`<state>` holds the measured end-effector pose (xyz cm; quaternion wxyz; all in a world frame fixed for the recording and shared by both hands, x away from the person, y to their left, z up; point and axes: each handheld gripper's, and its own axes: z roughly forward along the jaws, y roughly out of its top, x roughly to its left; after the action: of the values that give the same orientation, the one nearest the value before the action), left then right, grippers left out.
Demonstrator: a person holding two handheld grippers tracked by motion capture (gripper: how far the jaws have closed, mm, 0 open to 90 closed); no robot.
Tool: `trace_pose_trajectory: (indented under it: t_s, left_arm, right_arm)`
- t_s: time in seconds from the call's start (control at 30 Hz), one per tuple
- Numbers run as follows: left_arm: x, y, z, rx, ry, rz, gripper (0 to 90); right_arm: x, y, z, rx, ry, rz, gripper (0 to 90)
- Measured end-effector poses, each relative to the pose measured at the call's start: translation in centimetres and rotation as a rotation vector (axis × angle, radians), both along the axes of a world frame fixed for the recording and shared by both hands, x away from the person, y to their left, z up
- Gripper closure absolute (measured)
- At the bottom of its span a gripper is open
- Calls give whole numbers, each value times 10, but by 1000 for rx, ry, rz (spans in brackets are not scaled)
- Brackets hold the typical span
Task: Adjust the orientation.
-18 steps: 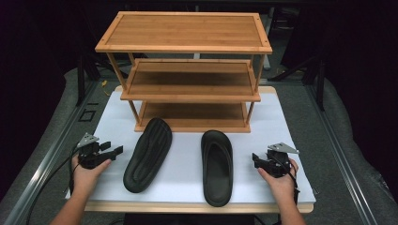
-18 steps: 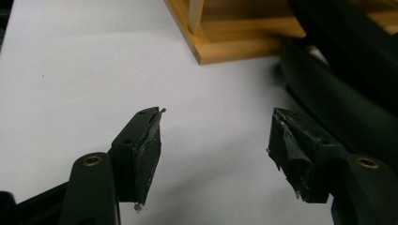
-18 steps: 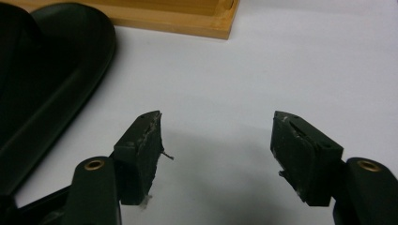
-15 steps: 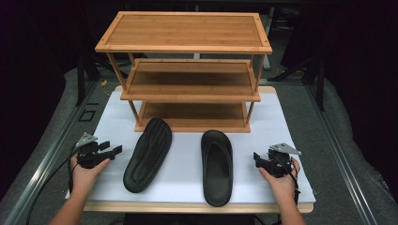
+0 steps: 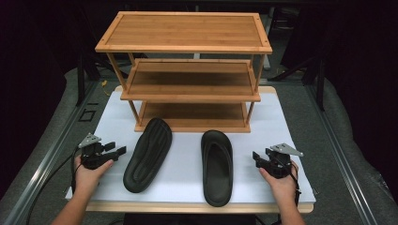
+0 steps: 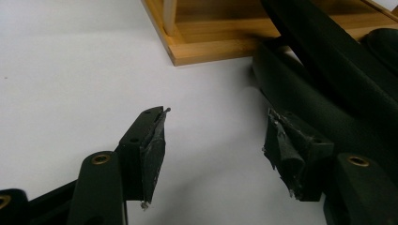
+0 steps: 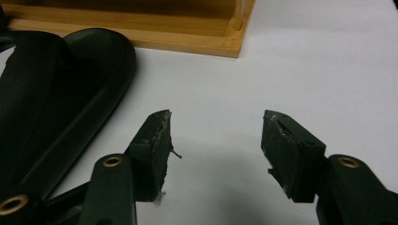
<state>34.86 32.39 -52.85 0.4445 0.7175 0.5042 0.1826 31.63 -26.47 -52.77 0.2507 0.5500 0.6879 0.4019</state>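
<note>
Two black sandals are lying on a white table sheet in front of a three-tier wooden rack, and a person is holding a claw at each outer edge of the sheet. The left claw is sitting with its jaws spread and empty; the left sandal, turned sole-up, is lying just beside it on its inner side, the toe end slanting toward the rack's bottom shelf. In the left gripper view that sandal is running along the outer face of one jaw, close to it, not between the pads. The right claw is likewise standing wide apart with nothing in it; the right sandal, strap side up, is lying a little further off on its inner side, apart from the jaws, and in the right gripper view the sandal is filling the near side while the rack's base corner is waiting ahead.

The risks from here are looking plain. The left jaws are not lined up around the sandal's edge, so a closing pinch is likely catching only the rim or sliding off the rubbery sole. The flexible sandals may be sagging or twisting out of a grip taken at one end. The low gap under the middle shelf is leaving little room, so a lifted sandal may be knocking the shelf edge or an upright and shoving the light rack backward.
</note>
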Motion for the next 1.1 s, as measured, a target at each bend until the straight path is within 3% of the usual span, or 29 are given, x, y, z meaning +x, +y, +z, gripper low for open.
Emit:
trace_pose_trajectory:
  t_s: [0.1, 0.2, 0.37, 1.1]
  left_arm:
    - [-1, -3, 1, -7, -3, -9, 410]
    - [-4, -7, 3, 3, -8, -27, 428]
    - [-6, -15, 5, 8, -23, -49, 449]
    - [-12, -28, 15, -19, -44, -96, 473]
  right_arm:
    - [-1, 0, 0, 2, 0, -11, 428]
    - [-3, -3, 2, 34, -6, -20, 467]
    - [-5, -4, 4, 30, -23, -31, 513]
    - [-3, -3, 3, 49, -4, -26, 459]
